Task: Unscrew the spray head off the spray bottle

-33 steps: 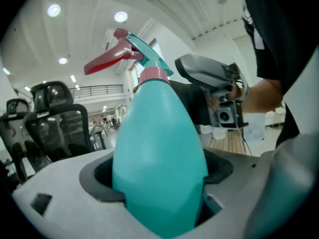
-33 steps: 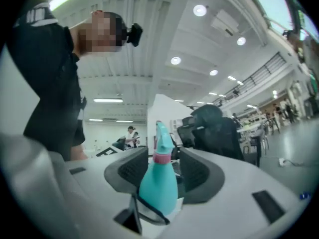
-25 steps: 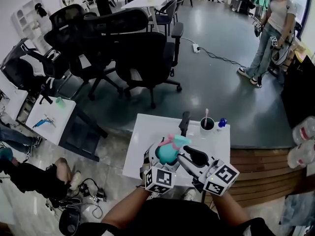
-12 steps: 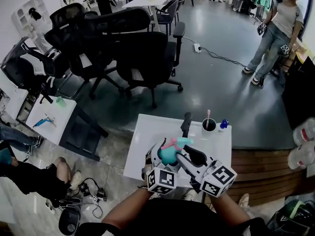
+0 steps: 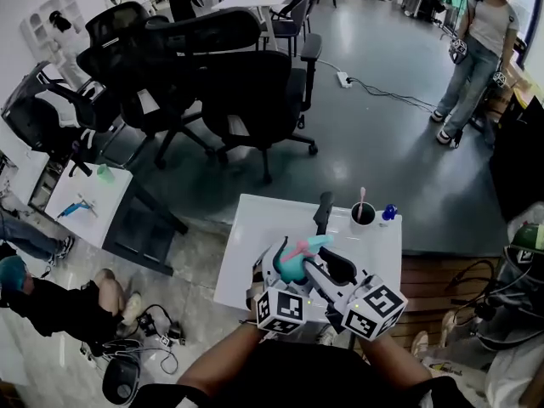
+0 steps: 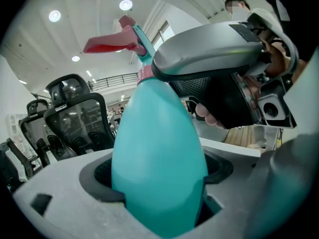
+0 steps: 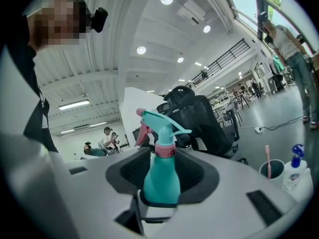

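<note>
We are mid-unscrew: our left gripper point(image 6: 158, 185) pinches the teal belly of the spray bottle point(image 5: 292, 268), held over the white table point(image 5: 246, 228), with the cup point(image 5: 363, 215) at its one o'clock. Our right gripper point(image 7: 162, 176), reaching in from four o'clock, has just been spreading its jaws around the pink collar point(image 7: 165, 151), seemingly clear of it. Next we must clamp that collar and twist the spray head point(image 7: 160, 125) loose
</note>
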Demonstrator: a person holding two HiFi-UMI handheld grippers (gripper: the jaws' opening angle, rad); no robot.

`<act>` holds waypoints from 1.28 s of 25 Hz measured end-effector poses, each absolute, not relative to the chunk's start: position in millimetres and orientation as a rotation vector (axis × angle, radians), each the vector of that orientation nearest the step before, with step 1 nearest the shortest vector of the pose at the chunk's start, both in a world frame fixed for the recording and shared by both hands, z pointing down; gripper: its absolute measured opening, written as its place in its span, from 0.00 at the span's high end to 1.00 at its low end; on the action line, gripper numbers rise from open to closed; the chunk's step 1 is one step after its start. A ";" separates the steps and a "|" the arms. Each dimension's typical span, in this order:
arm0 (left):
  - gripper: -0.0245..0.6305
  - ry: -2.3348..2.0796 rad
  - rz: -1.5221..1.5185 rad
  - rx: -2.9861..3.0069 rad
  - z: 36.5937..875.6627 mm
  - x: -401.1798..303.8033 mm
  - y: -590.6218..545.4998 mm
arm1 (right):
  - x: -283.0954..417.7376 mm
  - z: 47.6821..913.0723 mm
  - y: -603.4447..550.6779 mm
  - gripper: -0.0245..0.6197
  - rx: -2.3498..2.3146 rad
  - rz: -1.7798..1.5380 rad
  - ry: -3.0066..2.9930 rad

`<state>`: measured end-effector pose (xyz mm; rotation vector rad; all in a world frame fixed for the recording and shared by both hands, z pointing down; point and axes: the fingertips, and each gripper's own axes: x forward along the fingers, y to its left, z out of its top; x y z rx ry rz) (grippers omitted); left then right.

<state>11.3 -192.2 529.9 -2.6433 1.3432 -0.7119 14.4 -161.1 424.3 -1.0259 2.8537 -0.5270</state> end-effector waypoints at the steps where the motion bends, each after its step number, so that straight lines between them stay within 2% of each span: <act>1: 0.28 1.346 -0.717 -2.640 530.7 11.4 -191.9 | 15.4 425.4 -162.1 0.72 -1.039 -0.548 2.842; 7: 0.28 1.329 -0.695 -2.668 531.3 12.0 -187.2 | 15.7 424.0 -159.0 0.77 -1.027 -0.568 2.828; 20: 0.28 0.969 -0.537 -2.774 513.8 28.2 -163.8 | 18.3 407.3 -132.3 0.81 -0.578 -0.224 3.070; 29: 0.28 1.045 -0.564 -2.772 519.7 23.6 -169.7 | 17.4 408.4 -135.4 0.78 -0.648 -0.263 3.015; 31: 0.28 1.116 -0.588 -2.784 525.1 17.2 -175.8 | 18.7 406.8 -138.8 0.68 -0.709 -0.312 2.978; 32: 0.28 1.152 -0.597 -2.791 527.5 14.0 -178.2 | 19.2 407.1 -141.3 0.68 -0.750 -0.352 2.956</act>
